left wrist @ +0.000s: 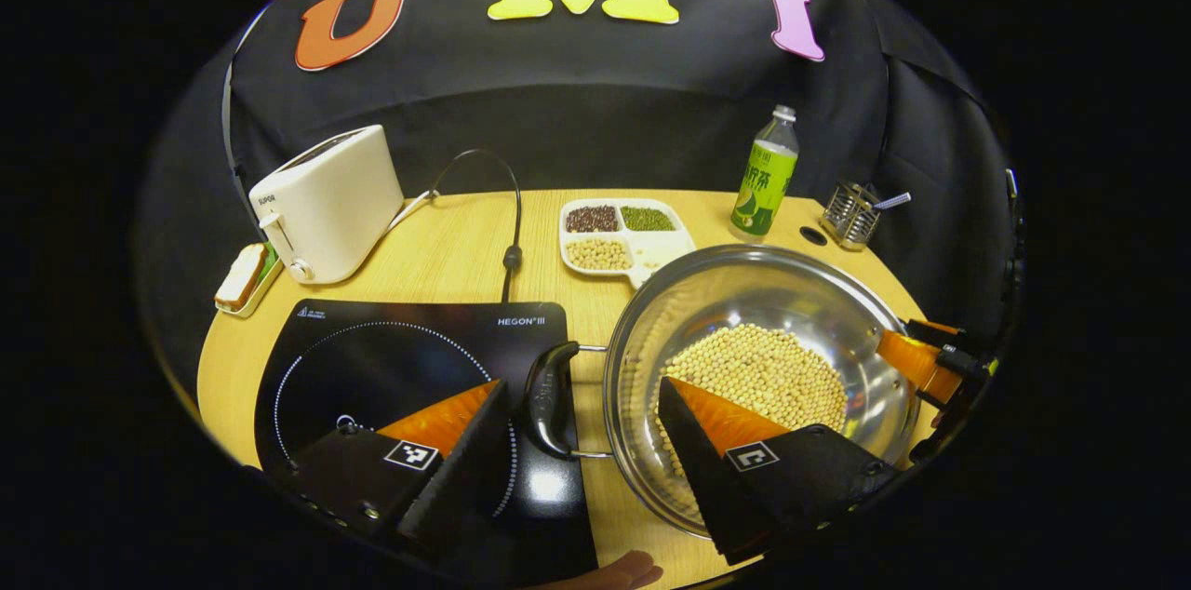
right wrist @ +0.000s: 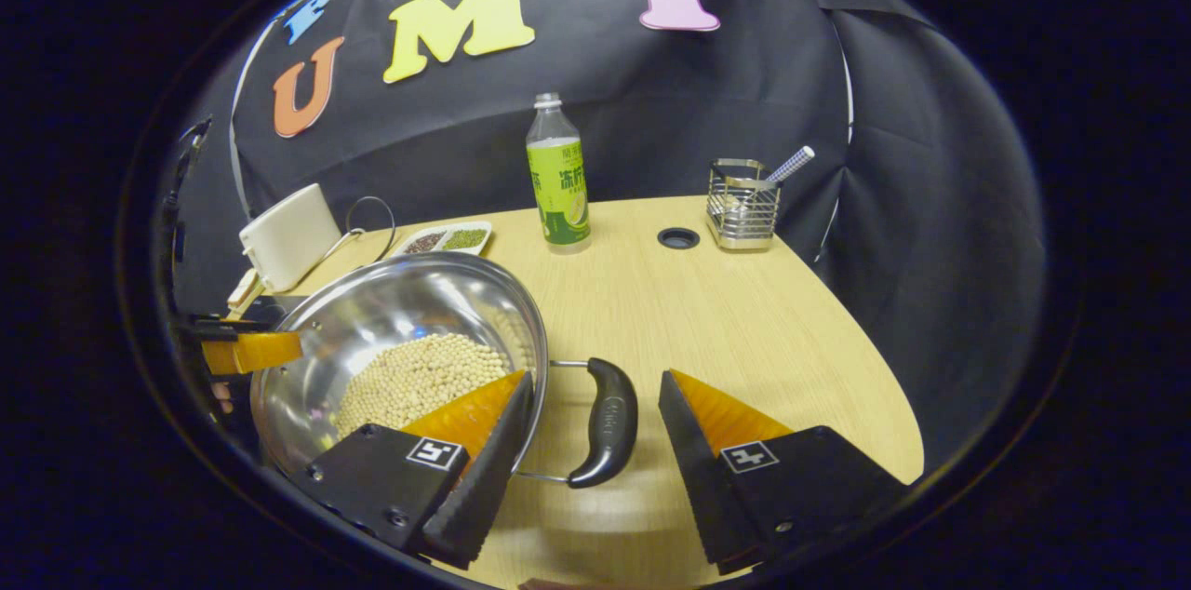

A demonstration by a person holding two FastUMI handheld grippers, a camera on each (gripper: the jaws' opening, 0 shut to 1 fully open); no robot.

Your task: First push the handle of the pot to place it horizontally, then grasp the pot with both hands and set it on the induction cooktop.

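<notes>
A steel pot (left wrist: 791, 292) holding soybeans (left wrist: 763, 371) stands on the wooden table just right of the black induction cooktop (left wrist: 372, 357). Its black left handle (left wrist: 549, 399) lies level over the cooktop's right edge. My left gripper (left wrist: 582, 382) is open, one finger on each side of that handle, the right finger over the pot's rim. In the right gripper view the pot (right wrist: 409, 311) is at the left, and its other black handle (right wrist: 607, 422) lies between the fingers of my open right gripper (right wrist: 595, 376). Each gripper also shows at the pot's far side in the other's view.
A white toaster (left wrist: 326, 199) with its cable and a sandwich dish (left wrist: 244, 278) stand at the back left. A divided tray of beans (left wrist: 623, 236), a green bottle (right wrist: 558, 181) and a wire utensil holder (right wrist: 742, 204) line the back. A cable hole (right wrist: 678, 238) is in the table.
</notes>
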